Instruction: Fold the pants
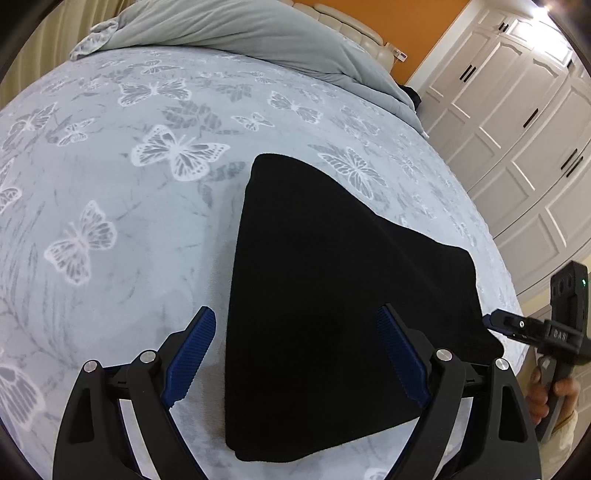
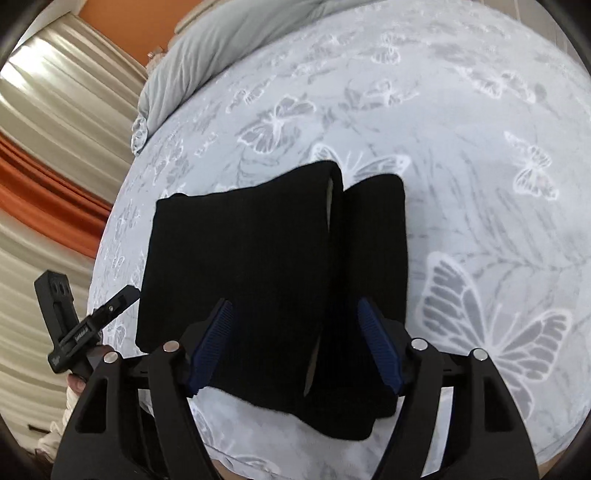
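Black pants (image 1: pixel 314 277) lie folded into a thick stack on the butterfly-print bed cover (image 1: pixel 110 184). My left gripper (image 1: pixel 295 310) hovers open over the stack's near left part, its blue pads clear of the cloth. In the right wrist view the pants (image 2: pixel 240 258) show two folded layers side by side with a seam gap between them. My right gripper (image 2: pixel 294 303) stands open above the near end, nothing pressed between its pads. Its fingers (image 1: pixel 498 322) reach the stack's right edge in the left wrist view.
A grey duvet (image 1: pixel 221 33) is bunched at the head of the bed. White wardrobe doors (image 1: pixel 517 129) stand beyond the bed's right side. Beige and orange curtains (image 2: pixel 55 110) hang on the other side. A hand (image 1: pixel 546 395) holds the right gripper's handle.
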### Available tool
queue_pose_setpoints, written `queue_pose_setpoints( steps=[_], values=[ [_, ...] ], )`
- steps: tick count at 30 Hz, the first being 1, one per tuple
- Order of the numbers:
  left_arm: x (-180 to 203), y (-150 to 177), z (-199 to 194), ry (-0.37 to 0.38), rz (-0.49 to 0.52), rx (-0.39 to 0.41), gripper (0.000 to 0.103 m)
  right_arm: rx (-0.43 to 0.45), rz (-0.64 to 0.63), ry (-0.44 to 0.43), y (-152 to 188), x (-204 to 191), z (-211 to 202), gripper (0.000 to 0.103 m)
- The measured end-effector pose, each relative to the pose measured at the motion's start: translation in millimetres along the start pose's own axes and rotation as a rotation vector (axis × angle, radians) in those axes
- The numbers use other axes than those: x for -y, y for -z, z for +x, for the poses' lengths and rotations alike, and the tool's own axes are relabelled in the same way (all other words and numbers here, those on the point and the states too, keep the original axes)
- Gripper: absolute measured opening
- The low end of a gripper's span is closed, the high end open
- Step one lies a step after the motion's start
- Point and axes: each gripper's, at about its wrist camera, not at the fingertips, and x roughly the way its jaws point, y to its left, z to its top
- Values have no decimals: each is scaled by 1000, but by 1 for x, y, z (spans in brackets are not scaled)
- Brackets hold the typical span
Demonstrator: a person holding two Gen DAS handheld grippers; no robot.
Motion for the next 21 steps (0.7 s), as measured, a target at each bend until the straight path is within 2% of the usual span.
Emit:
queue_pose_setpoints(
  steps=[3,5,6,7,9,11,12,13,15,16,18,19,20,21],
  values=[
    [-1,2,2,-4,-9,-7,86,-25,-11,5,-3,-4,19,67],
    [-2,2,2,2,-15,-9,86,-19,-83,65,2,-18,22,26],
    [-2,1,2,5,-17,-8,86,-6,-105,53,5,-22,17,19],
    [-2,1,1,7,-17,-6,86,35,-129,11,6,-33,2,15],
    [-2,1,-2,21,-14,6,86,120,-163,-30,8,-48,-24,14],
    [0,0,-7,44,-12,17,86,184,-184,-16,14,-50,-45,14],
    [1,0,-9,65,-11,19,86,182,-187,11,16,-46,-46,14],
    [1,-1,-9,75,-11,17,86,150,-178,59,17,-36,-37,15],
    [3,-1,-6,89,-9,3,86,28,-128,166,18,-14,-7,21],
    [3,-1,-3,89,-11,-7,86,-6,-103,194,19,-7,4,28],
    [0,1,10,86,-33,-49,86,32,-92,154,17,-7,-9,30],
    [-2,3,17,83,-59,-75,86,69,-92,156,16,-8,-18,36],
    [-4,4,21,86,-77,-86,86,139,-81,168,15,-8,-32,66],
    [-7,4,24,88,-100,-92,86,194,-58,183,14,-5,-42,83]
  ],
)
